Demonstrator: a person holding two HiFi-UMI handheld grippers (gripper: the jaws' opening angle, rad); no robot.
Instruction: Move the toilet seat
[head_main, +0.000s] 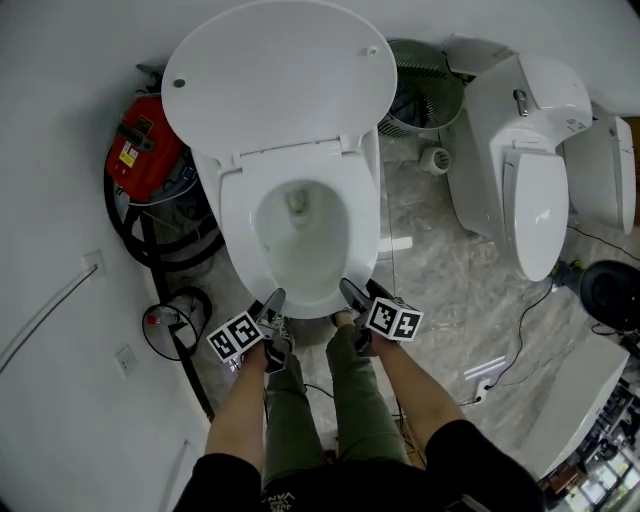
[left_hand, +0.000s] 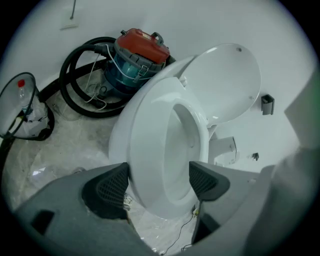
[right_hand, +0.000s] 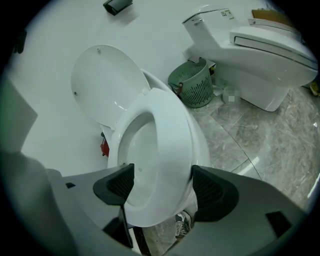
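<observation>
The white toilet's seat (head_main: 238, 222) lies down on the bowl and its lid (head_main: 280, 75) stands raised against the wall. My left gripper (head_main: 275, 300) is at the seat's front left edge and my right gripper (head_main: 350, 292) at its front right edge. In the left gripper view the jaws of the left gripper (left_hand: 160, 182) stand wide on either side of the seat's (left_hand: 150, 140) front rim. The right gripper (right_hand: 161, 187) straddles the seat's (right_hand: 172, 135) rim the same way. Neither pair of pads visibly presses on it.
A red vacuum cleaner (head_main: 145, 150) with a black hose (head_main: 170, 250) sits left of the bowl. A green basket (head_main: 425, 85) and a second toilet (head_main: 530, 170) stand to the right. Cables and a white power strip (head_main: 485, 370) lie on the marble floor. The person's legs (head_main: 300, 400) are just behind the grippers.
</observation>
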